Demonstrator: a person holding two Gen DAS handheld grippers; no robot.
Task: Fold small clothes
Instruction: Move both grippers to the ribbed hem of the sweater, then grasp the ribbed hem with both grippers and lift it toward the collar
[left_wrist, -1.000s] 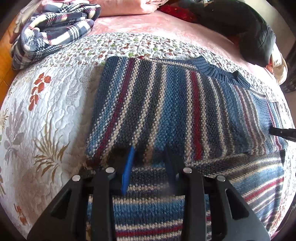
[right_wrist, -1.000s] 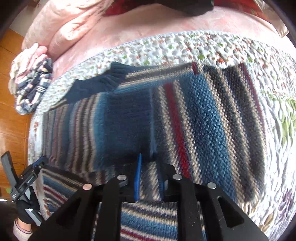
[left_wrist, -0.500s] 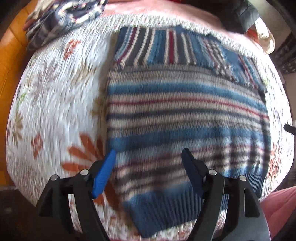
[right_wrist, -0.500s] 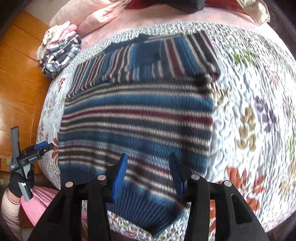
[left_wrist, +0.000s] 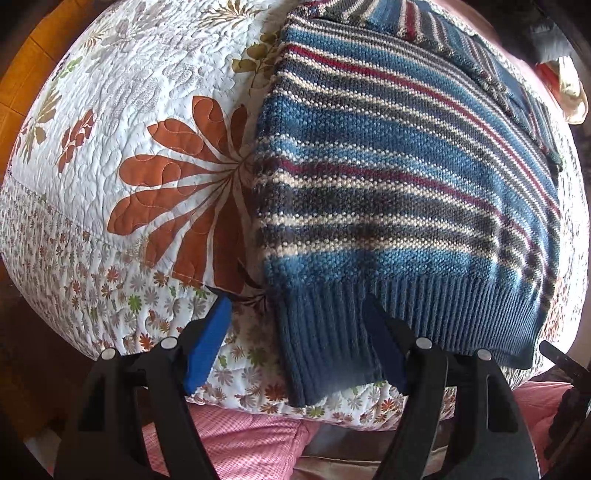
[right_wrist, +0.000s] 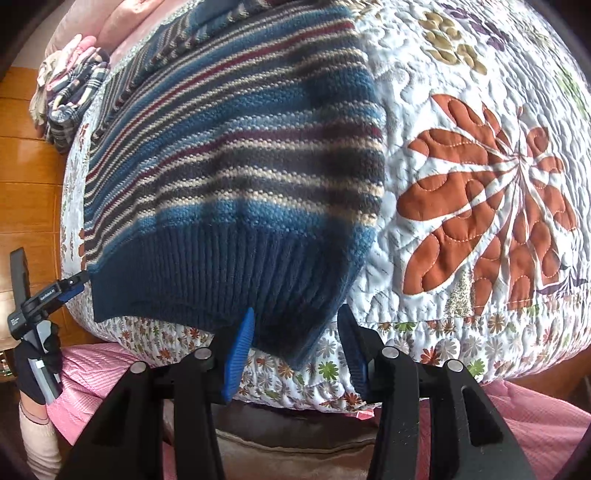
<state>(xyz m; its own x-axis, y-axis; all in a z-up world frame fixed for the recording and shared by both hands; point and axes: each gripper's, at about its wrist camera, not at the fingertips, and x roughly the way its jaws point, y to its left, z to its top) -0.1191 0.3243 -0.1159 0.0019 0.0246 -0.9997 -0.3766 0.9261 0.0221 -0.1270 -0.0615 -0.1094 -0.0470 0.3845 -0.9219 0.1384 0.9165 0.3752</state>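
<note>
Both grippers, left (left_wrist: 295, 339) and right (right_wrist: 295, 339), fingers spread wide around the striped sweater's (left_wrist: 406, 177) ribbed hem corners (right_wrist: 303, 332); shallow bites could slip, skewing the fold.

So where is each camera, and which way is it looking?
Left wrist: sits on the left gripper, looking over the open jaws at the blue striped knitted sweater's left hem corner on the white flowered quilt.
Right wrist: sits on the right gripper, jaws open at the right hem corner; the left gripper and gloved hand show at left.
Both share the sweater and quilt.
</note>
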